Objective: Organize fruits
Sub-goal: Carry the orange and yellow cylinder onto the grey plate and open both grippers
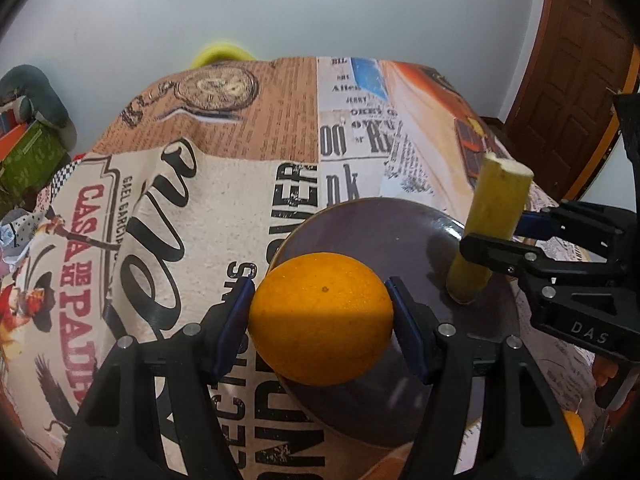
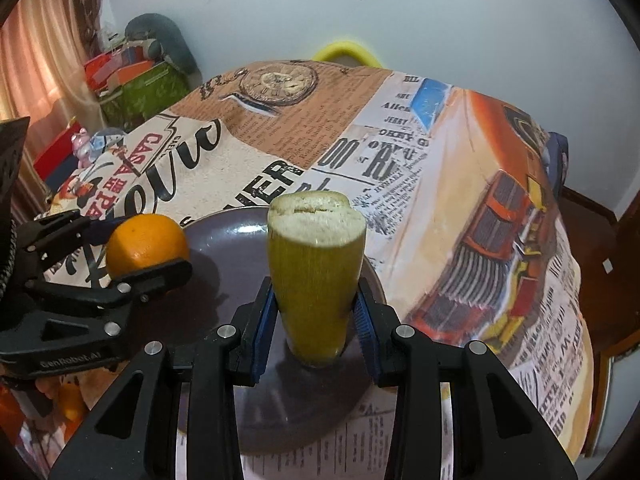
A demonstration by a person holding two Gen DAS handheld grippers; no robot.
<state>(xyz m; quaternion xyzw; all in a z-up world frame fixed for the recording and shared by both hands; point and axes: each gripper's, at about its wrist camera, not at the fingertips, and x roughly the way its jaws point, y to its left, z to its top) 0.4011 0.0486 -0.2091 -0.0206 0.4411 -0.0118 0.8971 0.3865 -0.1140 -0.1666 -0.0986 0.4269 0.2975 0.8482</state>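
Your left gripper point(image 1: 322, 314) is clamped on the round orange fruit point(image 1: 322, 318): both blue pads press its sides, and the fruit fills the gap between them. It hangs over the near left rim of the round dark purple plate point(image 1: 384, 232); whether it touches the plate you cannot tell from either view. In the right wrist view the same orange fruit point(image 2: 146, 242) sits at the plate's left edge, held in the left gripper point(image 2: 132, 252).

Your right gripper point(image 2: 316, 328) is clamped on the yellow-green cut stalk piece with a pale fibrous end point(image 2: 316, 276). The blue pads grip its lower half, and the stalk stands nearly upright, cut face up. Its lower end is down at the surface of the dark purple plate point(image 2: 224, 232), on the right half; contact looks likely but is not certain. From the left wrist view the stalk point(image 1: 490, 232) leans slightly, with the right gripper point(image 1: 494, 236) closed across its middle.

The plate lies on the table, which is covered with a cloth printed with newspaper text, a pocket watch and an orange car point(image 1: 248, 128). Apart from the two held pieces, the plate is bare. A second orange fruit point(image 1: 574, 432) shows at the lower right edge of the left wrist view, just beside the plate.
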